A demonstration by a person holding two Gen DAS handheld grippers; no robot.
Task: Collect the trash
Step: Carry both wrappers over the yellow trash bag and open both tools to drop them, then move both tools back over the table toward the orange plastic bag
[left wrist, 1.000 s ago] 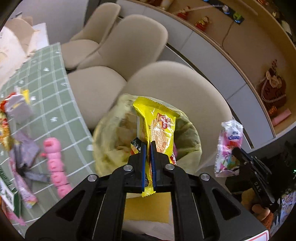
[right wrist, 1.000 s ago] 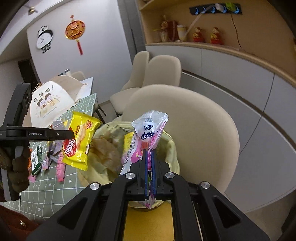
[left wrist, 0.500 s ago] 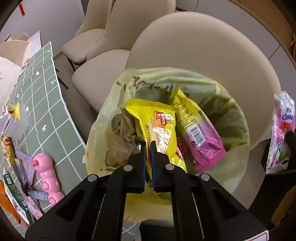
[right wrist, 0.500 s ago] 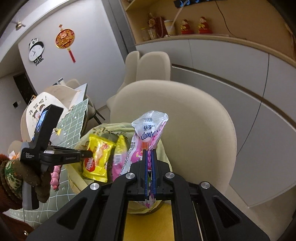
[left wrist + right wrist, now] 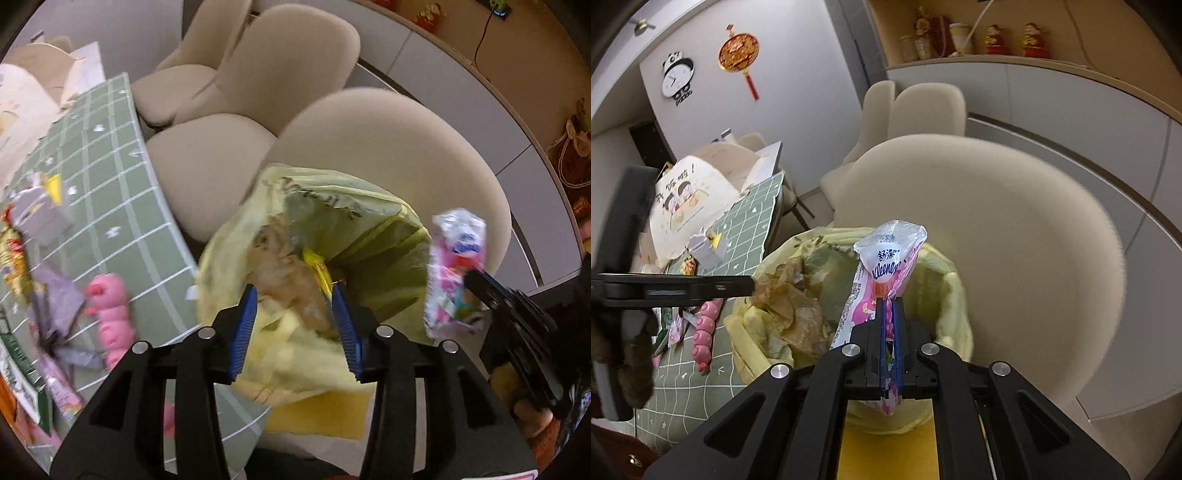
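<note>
STEP: mid-collection, judged. One drop looks done; next item queued over bin.

L gripper (image 5: 295, 325): jaws spread wide, nothing between pads, poised above near rim of bin bag (image 5: 369, 229). Touching nothing, as far as visible.

R gripper (image 5: 888, 347): jaws closed tight on lower end of tissue pack (image 5: 886, 273), pink/white, Kleenex print. Pack upright, top free, held above bag mouth toward far-right side of rim.

Bin bag: yellow-green liner, open, beside table edge, in front of beige chair (image 5: 997, 236). Contents: crumpled brown paper (image 5: 790, 306); yellow wrapper (image 5: 316, 266), partly buried.

Table (image 5: 122, 192): green grid cloth. More trash there, L side: pink caterpillar toy (image 5: 110, 321) (trash or not, can't tell), purple wrappers (image 5: 55, 299), assorted packets, blurred.

NEXT, judged: R to lower pack into bag mouth, then release; needs centring away from rim so pack doesn't slide outside. L free to go back to table for purple wrappers.

RISK: light pack may cling to pads or catch on liner edge.
</note>
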